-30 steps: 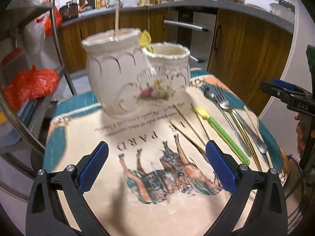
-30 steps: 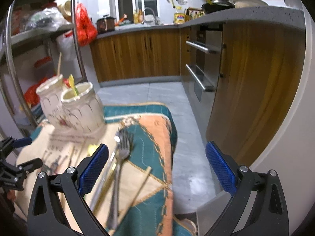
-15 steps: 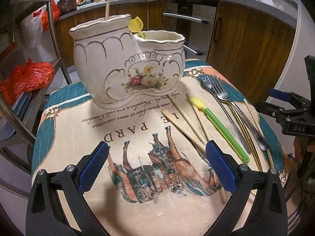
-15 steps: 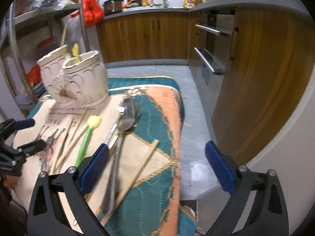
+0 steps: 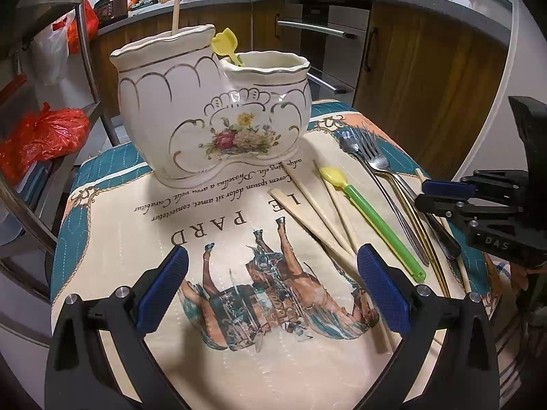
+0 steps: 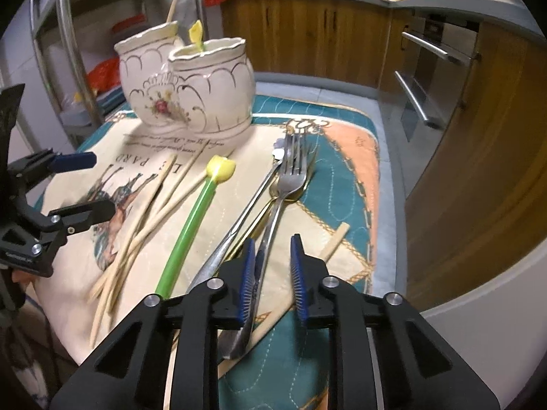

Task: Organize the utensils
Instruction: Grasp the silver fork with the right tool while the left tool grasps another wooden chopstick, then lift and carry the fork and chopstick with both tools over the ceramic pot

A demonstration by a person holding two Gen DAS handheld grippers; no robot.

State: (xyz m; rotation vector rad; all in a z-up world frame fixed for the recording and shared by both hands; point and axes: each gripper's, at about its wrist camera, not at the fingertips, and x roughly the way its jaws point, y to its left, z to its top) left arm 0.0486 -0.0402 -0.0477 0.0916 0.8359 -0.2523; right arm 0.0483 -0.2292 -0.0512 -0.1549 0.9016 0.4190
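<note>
A white ceramic two-pot utensil holder point(image 5: 212, 102) stands upright at the far end of the surface, on a printed cloth point(image 5: 212, 225) with a horse picture. Its taller pot holds a wooden stick point(image 5: 176, 7); a yellow-headed utensil point(image 5: 225, 42) pokes up at the junction of the two pots, and which pot it sits in cannot be told.

The loose utensils lie on the cloth to the holder's right side. Several wooden chopsticks point(image 6: 143, 212) fan out nearest the middle, then a green-handled spatula with a yellow head point(image 6: 191, 225), then a cluster of overlapping steel forks and a spoon point(image 6: 287, 174), with a gold-coloured piece beneath them. One more chopstick point(image 6: 333, 242) lies alone near the right edge of the cloth.

The right gripper point(image 6: 273, 270) is low over the fork handles, jaws narrowly apart with a steel handle point(image 6: 265, 256) between them, not yet clamped. The left gripper point(image 5: 273, 287) hovers over the horse print, jaws wide apart and empty.

Beyond the right edge of the surface is open floor, bounded by wooden cabinets point(image 6: 478, 157). A metal rack point(image 5: 85, 51) stands close on the left.
</note>
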